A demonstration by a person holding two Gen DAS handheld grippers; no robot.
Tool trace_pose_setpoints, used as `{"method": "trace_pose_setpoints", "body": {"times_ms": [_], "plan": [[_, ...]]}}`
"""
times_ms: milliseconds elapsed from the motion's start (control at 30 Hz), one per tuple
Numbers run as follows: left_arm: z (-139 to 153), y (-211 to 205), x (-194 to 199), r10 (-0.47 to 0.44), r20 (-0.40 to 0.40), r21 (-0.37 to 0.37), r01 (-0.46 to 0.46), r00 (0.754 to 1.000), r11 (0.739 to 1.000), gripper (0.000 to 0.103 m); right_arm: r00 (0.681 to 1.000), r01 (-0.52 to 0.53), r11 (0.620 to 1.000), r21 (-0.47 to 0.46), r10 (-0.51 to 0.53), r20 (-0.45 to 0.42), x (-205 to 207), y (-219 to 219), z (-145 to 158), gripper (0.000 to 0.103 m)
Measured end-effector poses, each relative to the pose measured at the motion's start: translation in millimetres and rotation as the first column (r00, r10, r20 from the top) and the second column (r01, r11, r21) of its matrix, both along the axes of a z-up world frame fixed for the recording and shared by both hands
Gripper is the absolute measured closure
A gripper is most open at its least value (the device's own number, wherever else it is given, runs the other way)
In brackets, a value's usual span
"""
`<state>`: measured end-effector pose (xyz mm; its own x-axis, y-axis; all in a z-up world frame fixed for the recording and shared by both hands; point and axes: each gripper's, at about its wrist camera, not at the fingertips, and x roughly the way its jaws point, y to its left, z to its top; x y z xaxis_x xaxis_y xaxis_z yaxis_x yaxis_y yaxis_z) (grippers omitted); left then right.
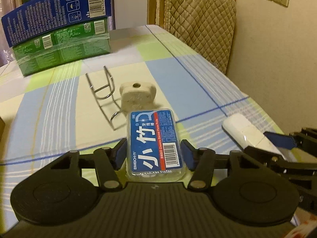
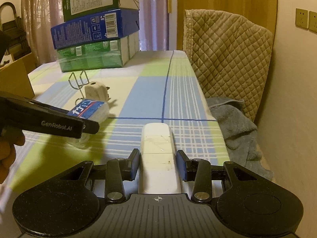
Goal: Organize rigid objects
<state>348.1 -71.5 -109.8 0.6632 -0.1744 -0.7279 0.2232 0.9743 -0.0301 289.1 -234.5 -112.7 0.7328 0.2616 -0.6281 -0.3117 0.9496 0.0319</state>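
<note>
My left gripper [image 1: 153, 153] is shut on a clear dental floss pick box [image 1: 155, 141] with a blue label, held just above the checked tablecloth. The box also shows in the right wrist view [image 2: 89, 110], with the left gripper [image 2: 90, 127] at the left. My right gripper [image 2: 158, 164] is shut on a white remote-like bar [image 2: 157, 148], which points forward over the table. In the left wrist view the bar [image 1: 247, 133] and right gripper [image 1: 281, 140] are at the right. A beige block with a hole [image 1: 137, 94] and a wire rack [image 1: 105, 97] lie ahead.
Stacked green and blue boxes [image 1: 59, 31] stand at the table's far left. A quilted chair back [image 2: 227, 59] and a grey towel [image 2: 235, 123] are beyond the table's right edge. A cardboard box [image 2: 13, 79] stands at the left.
</note>
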Motion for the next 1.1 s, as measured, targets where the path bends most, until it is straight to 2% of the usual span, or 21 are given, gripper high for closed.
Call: {"method": "trace_pose_setpoints", "body": {"times_ms": [300, 467, 633, 900, 1100], "plan": [[12.7, 25.0, -37.8, -0.018, -0.015, -0.016, 0.018, 1.0, 1.0, 0.05, 1.0, -0.018, 1.0, 0.019, 0.018, 0.011, -16.7, 16.3, 20.4, 0.066], [40.6, 38.8, -52.1, -0.015, 0.01, -0.027, 0.015, 1.0, 1.0, 0.05, 0.998, -0.039, 0.999, 0.027, 0.038, 0.041, -26.2, 30.8, 48.1, 0.066], [81.9, 65.7, -63.8, 0.013, 0.041, -0.05, -0.011, 0.999, 0.999, 0.05, 0.994, -0.082, 0.996, 0.043, 0.079, 0.077, -33.9, 53.4, 87.8, 0.066], [159.3, 137.6, -94.7, 0.076, 0.113, -0.041, -0.072, 0.991, 0.997, 0.05, 0.974, -0.206, 0.974, 0.097, 0.194, 0.119, -47.7, 127.0, 154.6, 0.066], [194.8, 213.3, -124.9, 0.139, 0.132, 0.009, -0.141, 0.982, 0.99, 0.05, 0.945, -0.321, 0.936, 0.144, 0.306, 0.117, -59.1, 208.6, 179.8, 0.066]]}}
